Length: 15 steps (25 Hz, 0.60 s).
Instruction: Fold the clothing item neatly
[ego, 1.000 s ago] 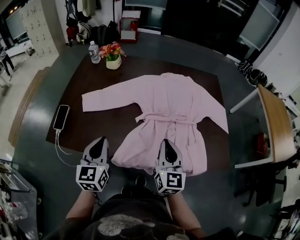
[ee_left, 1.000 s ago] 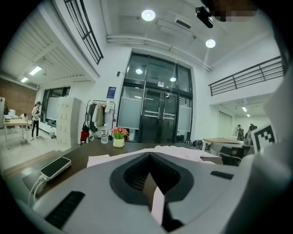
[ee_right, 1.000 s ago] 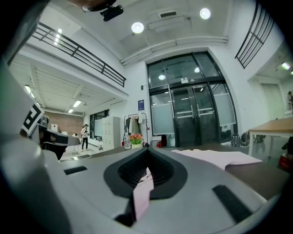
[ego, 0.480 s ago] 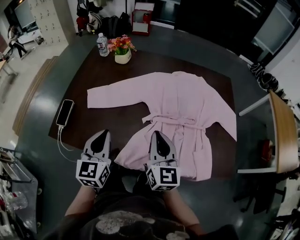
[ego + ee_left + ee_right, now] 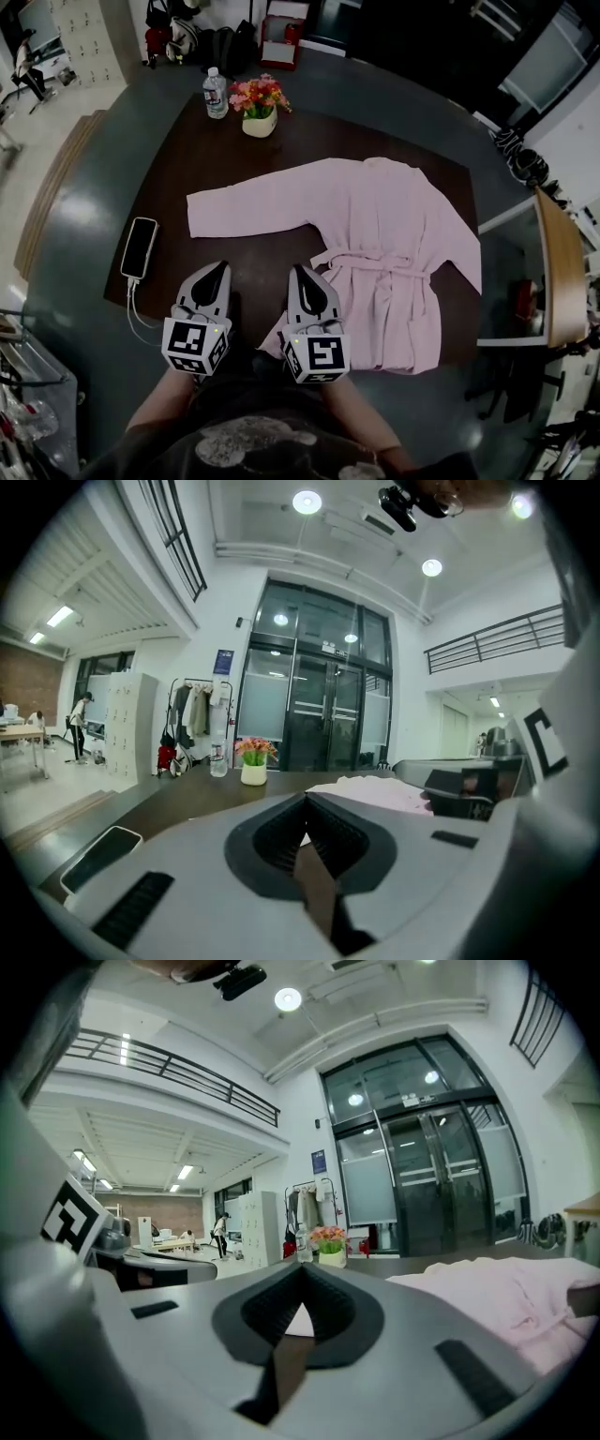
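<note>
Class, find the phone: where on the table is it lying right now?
In the head view, the phone lies near the table's left edge. It is left of the outstretched sleeve of the pink robe and just beyond the left gripper.

The head view is dim and fisheye-bent, dark toward its corners, with pale glare on the glossy grey floor (image 5: 80,216) at left. Both gripper views are brighter, lit by round white ceiling lamps (image 5: 307,502), ringed by black vignette, and soft nearest the lens.
</note>
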Motion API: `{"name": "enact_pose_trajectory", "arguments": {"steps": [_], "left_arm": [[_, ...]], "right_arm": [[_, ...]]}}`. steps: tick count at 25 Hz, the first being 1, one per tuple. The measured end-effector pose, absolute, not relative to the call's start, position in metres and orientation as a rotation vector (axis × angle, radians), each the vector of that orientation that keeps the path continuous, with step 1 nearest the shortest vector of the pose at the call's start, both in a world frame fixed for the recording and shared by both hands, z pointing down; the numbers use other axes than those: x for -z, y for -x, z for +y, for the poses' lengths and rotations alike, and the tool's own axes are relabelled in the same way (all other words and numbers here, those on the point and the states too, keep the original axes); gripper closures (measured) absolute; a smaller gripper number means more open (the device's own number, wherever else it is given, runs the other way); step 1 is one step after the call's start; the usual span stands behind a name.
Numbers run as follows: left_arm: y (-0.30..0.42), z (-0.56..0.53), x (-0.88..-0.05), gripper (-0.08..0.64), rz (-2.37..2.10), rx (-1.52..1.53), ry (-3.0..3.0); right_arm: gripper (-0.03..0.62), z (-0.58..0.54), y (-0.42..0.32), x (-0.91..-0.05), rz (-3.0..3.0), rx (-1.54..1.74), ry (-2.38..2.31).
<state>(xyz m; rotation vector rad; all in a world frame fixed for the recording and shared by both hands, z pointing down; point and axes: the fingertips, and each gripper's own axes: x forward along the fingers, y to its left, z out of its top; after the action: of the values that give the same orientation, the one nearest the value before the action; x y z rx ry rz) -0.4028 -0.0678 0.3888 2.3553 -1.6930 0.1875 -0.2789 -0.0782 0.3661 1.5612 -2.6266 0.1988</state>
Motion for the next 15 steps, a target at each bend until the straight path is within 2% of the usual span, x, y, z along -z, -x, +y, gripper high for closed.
{"name": "enact_pose_trajectory", "arguments": {"steps": [9, 15], "left_arm": [[0.498, -0.105, -0.433, 0.552, -1.761, -0.324, -2.278], [0.537, -0.12, -0.457, 0.551, -1.814, -0.394, -2.249]], "right_arm": [[0.601, -0.124, 0.41, -0.431, -2.572, -0.217, -1.264], [0.566, -0.141, 0.476, -0.476, -2.531, -0.181, -1.022]]}}
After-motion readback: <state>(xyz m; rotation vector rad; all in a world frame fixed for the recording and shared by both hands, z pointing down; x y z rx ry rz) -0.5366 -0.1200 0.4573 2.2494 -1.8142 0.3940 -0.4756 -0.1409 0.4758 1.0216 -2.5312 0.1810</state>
